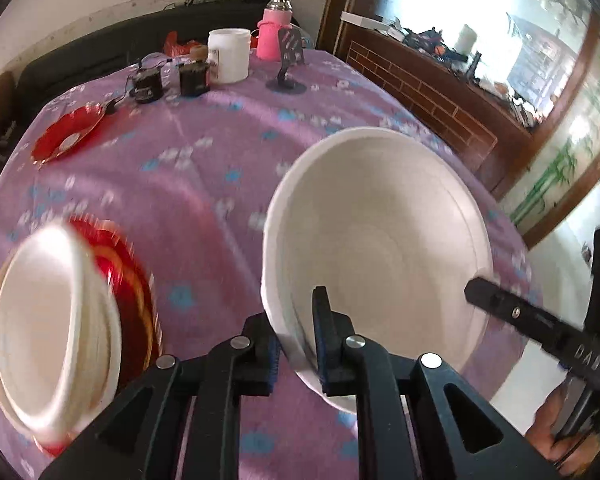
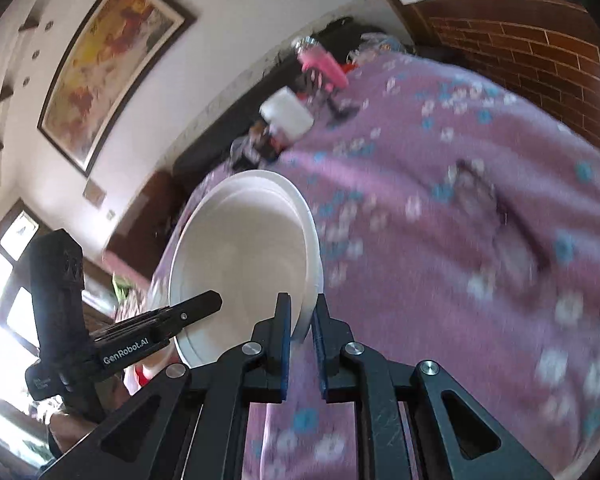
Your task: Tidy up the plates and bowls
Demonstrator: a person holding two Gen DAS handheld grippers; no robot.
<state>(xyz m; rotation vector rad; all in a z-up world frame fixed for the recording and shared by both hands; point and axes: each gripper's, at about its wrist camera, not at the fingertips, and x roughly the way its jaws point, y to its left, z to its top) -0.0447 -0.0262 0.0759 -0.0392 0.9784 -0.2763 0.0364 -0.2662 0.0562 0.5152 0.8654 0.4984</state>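
A white bowl (image 1: 376, 232) hangs tilted above the purple-clothed table (image 1: 204, 160). My left gripper (image 1: 296, 320) is shut on its near rim. My right gripper (image 1: 476, 290) reaches in from the right and meets the opposite rim. In the right wrist view the same bowl (image 2: 244, 248) sits with its rim pinched between the blue pads of my right gripper (image 2: 303, 306), and my left gripper (image 2: 210, 302) grips the far edge. A stack of white bowls (image 1: 48, 320) rests on a red plate (image 1: 136, 292) at lower left. Another red plate (image 1: 68, 132) lies at the far left.
At the table's far edge stand a pink flask (image 1: 274, 32), a white jar (image 1: 229, 56), small dark devices (image 1: 192, 78) and a black stand (image 1: 288, 64). A brick-patterned wooden cabinet (image 1: 432, 92) runs along the right. A dark sofa (image 1: 100, 52) lies behind.
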